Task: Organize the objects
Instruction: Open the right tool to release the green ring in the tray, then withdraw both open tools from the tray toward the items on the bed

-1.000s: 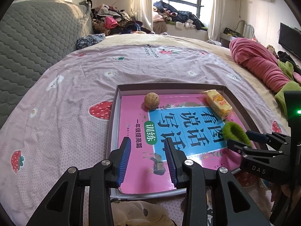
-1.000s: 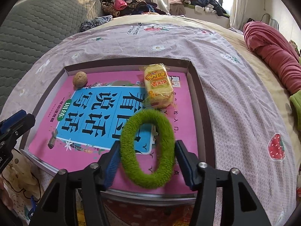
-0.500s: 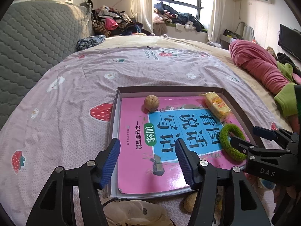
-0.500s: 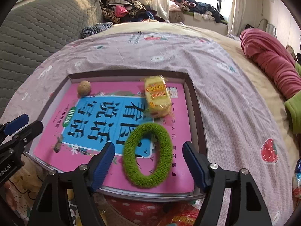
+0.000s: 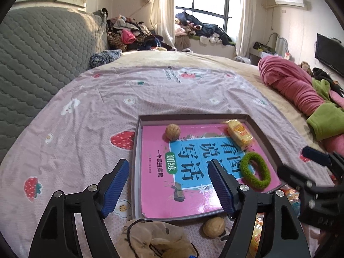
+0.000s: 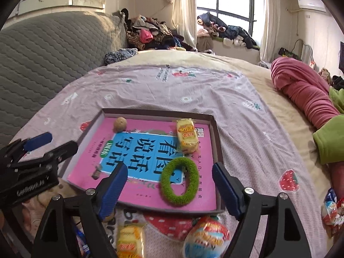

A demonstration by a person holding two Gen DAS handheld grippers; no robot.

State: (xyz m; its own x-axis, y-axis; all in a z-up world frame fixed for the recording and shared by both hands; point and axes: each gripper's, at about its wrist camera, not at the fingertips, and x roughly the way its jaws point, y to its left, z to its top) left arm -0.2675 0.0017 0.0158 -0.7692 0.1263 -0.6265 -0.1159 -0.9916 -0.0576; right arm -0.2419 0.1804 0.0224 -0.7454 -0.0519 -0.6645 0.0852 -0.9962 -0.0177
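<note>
**Mei:** Right, where does the green hair tie (image 6: 179, 181) sit?

**Tao:** Flat on the pink book (image 6: 150, 157) inside the shallow box (image 6: 217, 148), near its front right corner. The right gripper (image 6: 169, 190) hovers above it with jaws opening, and the ring is below the gap, touched by neither pad.

**Mei:** And the left gripper (image 5: 169, 188)?

**Tao:** Jaws opening too, nothing between them; it hangs over the box's near left edge.

**Mei:** How would the ring handle?

**Tao:** I'd judge it very light and soft, fuzzy enough not to slip. It will squash under the pads, so pinching one side of the loop should do better than spanning the whole ring.

**Mei:** The other pieces?

**Tao:** A walnut (image 5: 172, 131) at the book's far left is hard, round and likely to roll. The yellow wrapped cake (image 6: 187, 138) at the far right looks crushable, with a slick wrapper (best taken across its short sides). A second walnut (image 5: 214, 227) and more wrapped snacks (image 6: 205, 238) lie on the strawberry sheet (image 5: 90, 133) just in front of the box.
</note>
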